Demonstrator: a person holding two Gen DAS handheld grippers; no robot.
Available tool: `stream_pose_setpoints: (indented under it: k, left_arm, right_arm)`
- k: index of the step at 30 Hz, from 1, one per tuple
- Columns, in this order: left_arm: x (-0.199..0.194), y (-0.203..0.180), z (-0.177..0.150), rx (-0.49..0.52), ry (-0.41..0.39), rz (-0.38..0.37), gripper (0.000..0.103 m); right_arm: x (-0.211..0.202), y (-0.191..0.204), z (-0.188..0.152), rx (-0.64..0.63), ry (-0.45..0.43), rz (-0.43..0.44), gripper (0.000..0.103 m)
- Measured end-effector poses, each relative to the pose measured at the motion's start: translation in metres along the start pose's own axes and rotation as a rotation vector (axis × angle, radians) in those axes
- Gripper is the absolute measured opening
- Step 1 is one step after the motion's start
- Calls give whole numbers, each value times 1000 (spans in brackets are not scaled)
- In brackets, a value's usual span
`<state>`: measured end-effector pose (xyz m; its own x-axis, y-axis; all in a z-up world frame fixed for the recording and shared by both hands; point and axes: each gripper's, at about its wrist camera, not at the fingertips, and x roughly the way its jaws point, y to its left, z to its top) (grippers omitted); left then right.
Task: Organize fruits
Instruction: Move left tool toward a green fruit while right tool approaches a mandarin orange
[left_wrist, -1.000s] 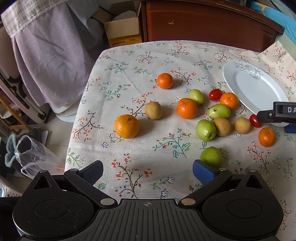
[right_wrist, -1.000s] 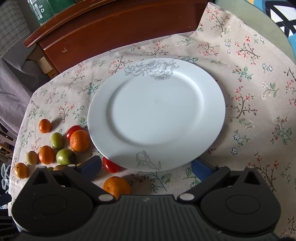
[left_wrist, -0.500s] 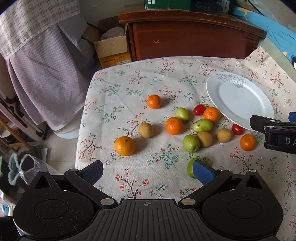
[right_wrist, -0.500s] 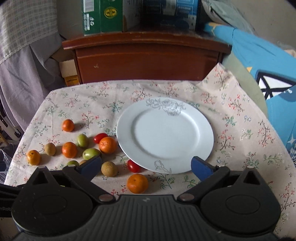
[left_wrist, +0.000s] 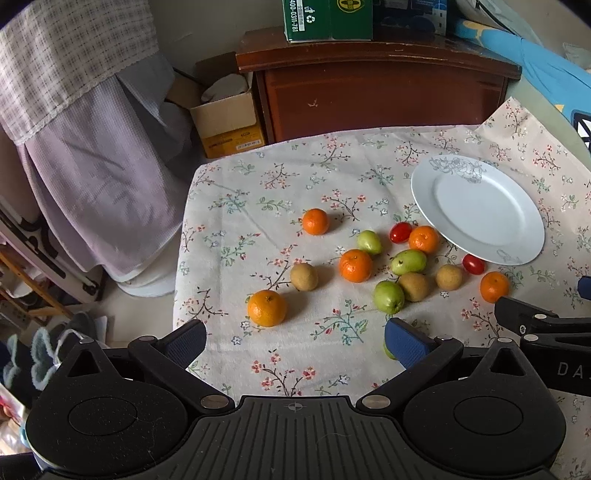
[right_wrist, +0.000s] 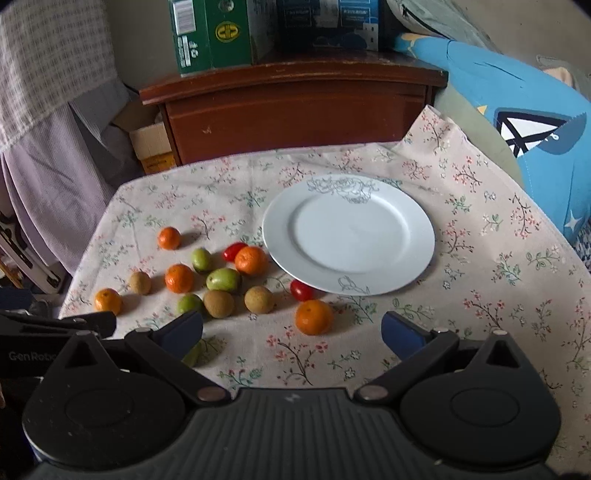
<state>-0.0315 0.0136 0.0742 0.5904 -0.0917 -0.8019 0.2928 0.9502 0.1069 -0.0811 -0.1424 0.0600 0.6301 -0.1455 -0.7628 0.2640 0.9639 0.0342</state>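
The white plate (right_wrist: 417, 236) sits bare on the cloth-covered surface (right_wrist: 498, 295). The fruits lie loose just left of it: oranges (right_wrist: 314, 316), green fruits (right_wrist: 223, 279), brown fruits (right_wrist: 259, 299) and red tomatoes (right_wrist: 301, 290). Left hand-held gripper (left_wrist: 293, 338) and right hand-held gripper (right_wrist: 291, 328) both gape wide, holding nothing.

Left wrist view: from above the table's near-left side, facing forward and down over the floral tablecloth (left_wrist: 332, 184), held well back.
Right wrist view: from the near-right, facing the same way, similarly far.
Shared by the 2 views: plate (left_wrist: 517, 254) (right_wrist: 280, 254), scattered fruit, brown cabinet (left_wrist: 380, 96) (right_wrist: 295, 118).
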Motion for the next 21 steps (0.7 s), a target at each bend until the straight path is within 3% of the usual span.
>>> stream_pose_setpoints:
  k: [6, 21]
  left_arm:
    - [9, 3, -4, -34, 27, -2, 103]
    - [15, 4, -10, -29, 36, 25, 103]
  right_arm:
    - [13, -2, -3, 28, 88, 0, 102]
    - [17, 11, -8, -61, 77, -45, 100]
